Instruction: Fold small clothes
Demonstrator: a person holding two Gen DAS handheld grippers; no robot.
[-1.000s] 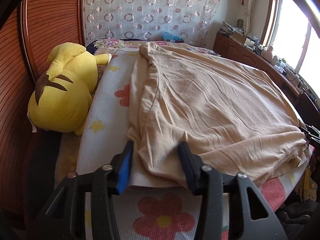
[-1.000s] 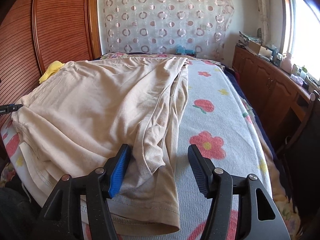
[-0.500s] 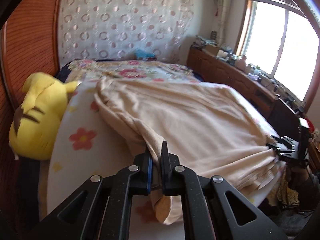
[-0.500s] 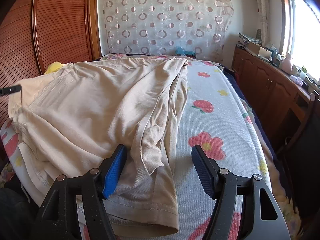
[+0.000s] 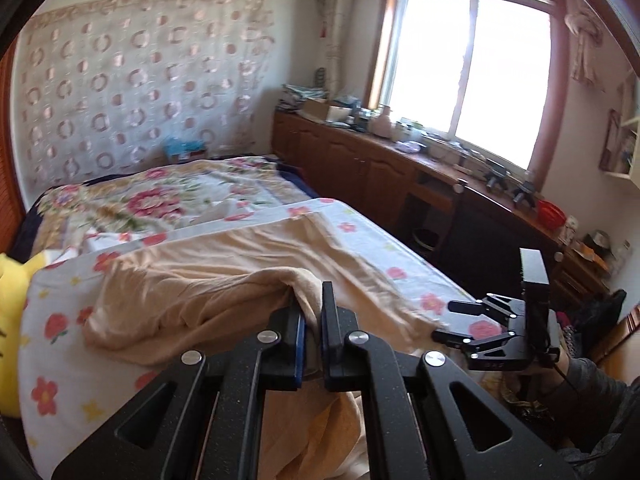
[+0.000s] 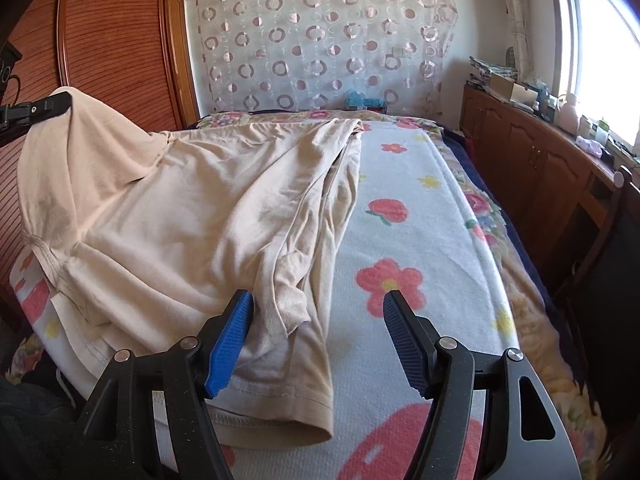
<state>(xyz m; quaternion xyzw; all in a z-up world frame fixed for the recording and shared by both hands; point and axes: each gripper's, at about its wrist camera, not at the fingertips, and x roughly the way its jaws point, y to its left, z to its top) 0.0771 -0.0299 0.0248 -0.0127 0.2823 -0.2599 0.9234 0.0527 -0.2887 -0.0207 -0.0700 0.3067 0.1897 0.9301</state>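
I have the beige shirt [image 6: 192,216] spread across the left half of the flowered bedspread [image 6: 420,240], with its near sleeve lying flat toward me and its hem running along the near edge of the bed. One side of the shirt is lifted off the bed: my left gripper [image 5: 313,320] is clenched on a bunch of that fabric, and the cloth drapes down from the pinch on both sides. In the right wrist view I see the same pinch at the far left, where the lifted cloth hangs in a peak from the black finger [image 6: 48,105].

My right gripper [image 6: 318,328] is released, its blue pads wide apart. The left pad [image 6: 232,340] sits over the sleeve, close to or touching the fabric; the right pad [image 6: 404,344] is above bare bedspread just beside the sleeve.

At the left edge of the left wrist view, a yellow plush toy [image 5: 12,296] lies beside the bedspread. A circle-patterned curtain [image 6: 320,40] hangs behind the bed, and a wooden cabinet [image 5: 360,160] with clutter on top runs under the window [image 5: 468,80].
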